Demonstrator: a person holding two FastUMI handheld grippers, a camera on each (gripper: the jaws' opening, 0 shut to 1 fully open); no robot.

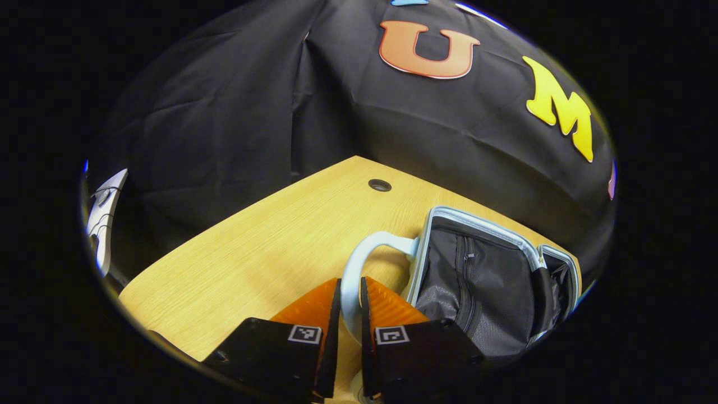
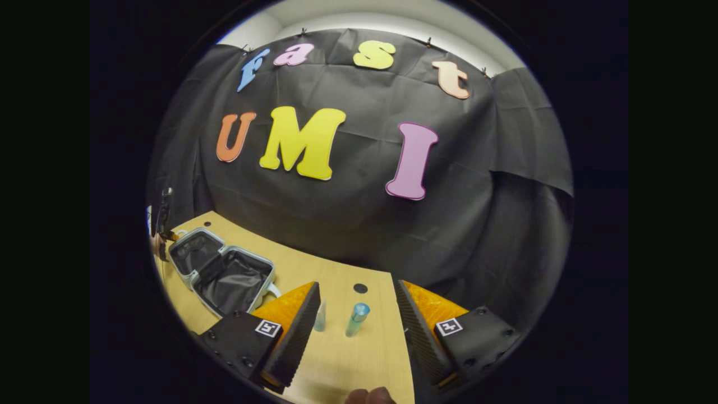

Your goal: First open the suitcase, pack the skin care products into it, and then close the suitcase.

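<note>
— While the suitcase (image 1: 482,275) lies open on the table (image 1: 269,247), what does the left gripper (image 1: 350,303) hold?
— Its handle (image 1: 359,264); both fingers press on the white loop.
— And the right gripper (image 2: 356,320)?
— Jaws wide apart above the table, holding nothing. Two small bottles (image 2: 357,318) stand between its fingers, farther off, with the open suitcase to their left.

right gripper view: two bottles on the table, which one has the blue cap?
The bottle with the blue cap, standing midway between the open fingers. The other, a clear bottle, stands to its left, beside the left finger, with no coloured cap.
</note>
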